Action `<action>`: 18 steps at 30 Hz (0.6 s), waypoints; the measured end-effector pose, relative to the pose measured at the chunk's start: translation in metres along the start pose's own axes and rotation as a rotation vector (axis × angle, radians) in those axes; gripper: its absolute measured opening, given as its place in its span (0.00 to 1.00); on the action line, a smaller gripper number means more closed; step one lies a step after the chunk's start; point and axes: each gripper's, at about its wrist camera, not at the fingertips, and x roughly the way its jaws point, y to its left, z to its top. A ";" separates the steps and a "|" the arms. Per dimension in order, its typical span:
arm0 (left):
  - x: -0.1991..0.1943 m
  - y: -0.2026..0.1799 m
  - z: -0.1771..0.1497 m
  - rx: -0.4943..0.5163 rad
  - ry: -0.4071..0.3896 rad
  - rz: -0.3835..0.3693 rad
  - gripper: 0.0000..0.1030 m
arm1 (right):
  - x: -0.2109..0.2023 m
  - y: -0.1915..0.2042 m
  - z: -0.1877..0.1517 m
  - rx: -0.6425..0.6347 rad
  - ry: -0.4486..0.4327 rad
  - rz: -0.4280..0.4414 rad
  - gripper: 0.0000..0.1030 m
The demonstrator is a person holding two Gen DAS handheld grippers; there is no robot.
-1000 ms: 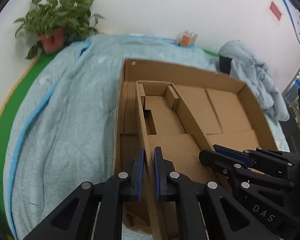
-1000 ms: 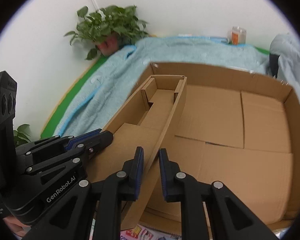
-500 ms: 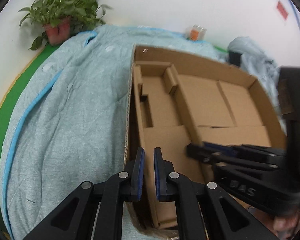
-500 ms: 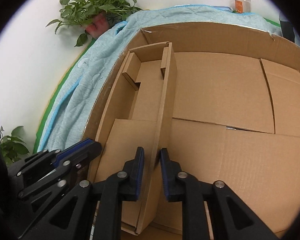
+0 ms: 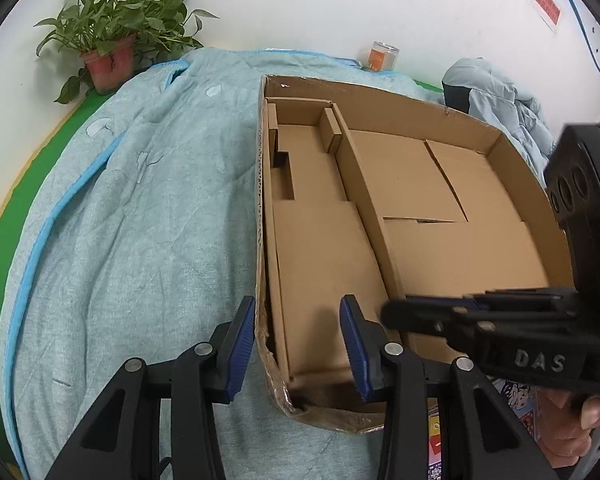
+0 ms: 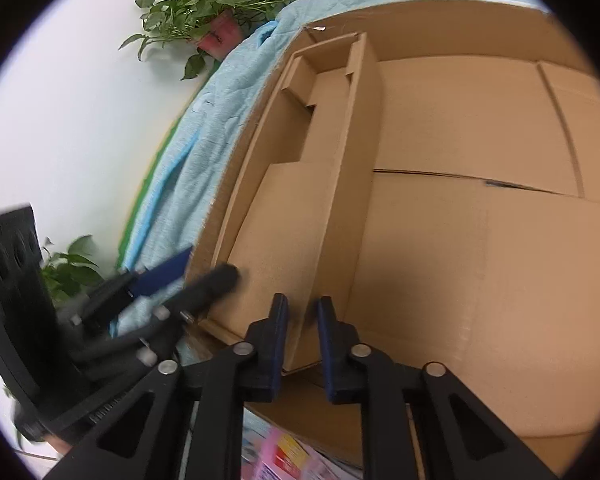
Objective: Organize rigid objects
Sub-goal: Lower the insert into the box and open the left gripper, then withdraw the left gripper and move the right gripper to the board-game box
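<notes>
Two nested containers are shown on the pale blue quilted bed cover [image 5: 132,216]: a narrow brown cardboard insert tray [image 5: 320,240] is seated against the left wall of the large shallow cardboard box [image 5: 512,168], both otherwise empty. The left tongs [image 5: 298,344] are opening, straddling the box's left wall without pressing. The right tongs [image 6: 302,344] are clenched on the tray's right wall, presumably to steady it while it settles.

Blue quilted bed [image 5: 132,220], cardboard box [image 5: 516,168] and crumpled jacket [image 5: 496,84] on top.
</notes>
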 end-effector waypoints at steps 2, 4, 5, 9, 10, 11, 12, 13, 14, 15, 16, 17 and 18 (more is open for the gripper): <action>-0.001 -0.002 -0.003 -0.010 0.005 0.003 0.37 | 0.000 0.002 0.001 -0.003 -0.009 -0.013 0.14; -0.005 -0.004 -0.006 -0.021 0.011 -0.001 0.37 | -0.001 0.002 0.001 -0.003 0.001 -0.005 0.15; -0.007 -0.007 -0.009 -0.016 0.012 -0.002 0.36 | -0.002 0.002 0.001 -0.002 0.006 0.002 0.16; -0.023 -0.010 -0.018 0.000 -0.031 0.035 0.35 | -0.024 0.003 -0.008 -0.022 -0.032 -0.008 0.28; -0.035 -0.009 -0.021 -0.006 -0.077 0.051 0.37 | -0.040 0.008 -0.015 -0.065 -0.092 -0.037 0.39; -0.049 -0.011 -0.025 -0.006 -0.135 0.073 0.48 | -0.059 0.012 -0.024 -0.109 -0.162 -0.076 0.68; -0.066 -0.014 -0.031 -0.004 -0.206 0.098 0.59 | -0.077 0.014 -0.035 -0.141 -0.229 -0.107 0.89; -0.084 -0.018 -0.039 -0.005 -0.286 0.132 0.92 | -0.096 0.014 -0.049 -0.163 -0.298 -0.136 0.92; -0.101 -0.024 -0.048 -0.005 -0.361 0.161 1.00 | -0.112 0.014 -0.064 -0.177 -0.349 -0.180 0.95; -0.119 -0.033 -0.061 0.005 -0.455 0.188 1.00 | -0.124 0.013 -0.077 -0.189 -0.385 -0.234 0.98; -0.130 -0.041 -0.070 0.022 -0.495 0.196 1.00 | -0.133 0.014 -0.091 -0.200 -0.411 -0.285 0.98; -0.138 -0.051 -0.079 0.041 -0.504 0.195 1.00 | -0.140 0.013 -0.103 -0.206 -0.424 -0.320 0.98; -0.143 -0.061 -0.088 0.053 -0.494 0.194 1.00 | -0.147 0.011 -0.115 -0.208 -0.429 -0.355 0.98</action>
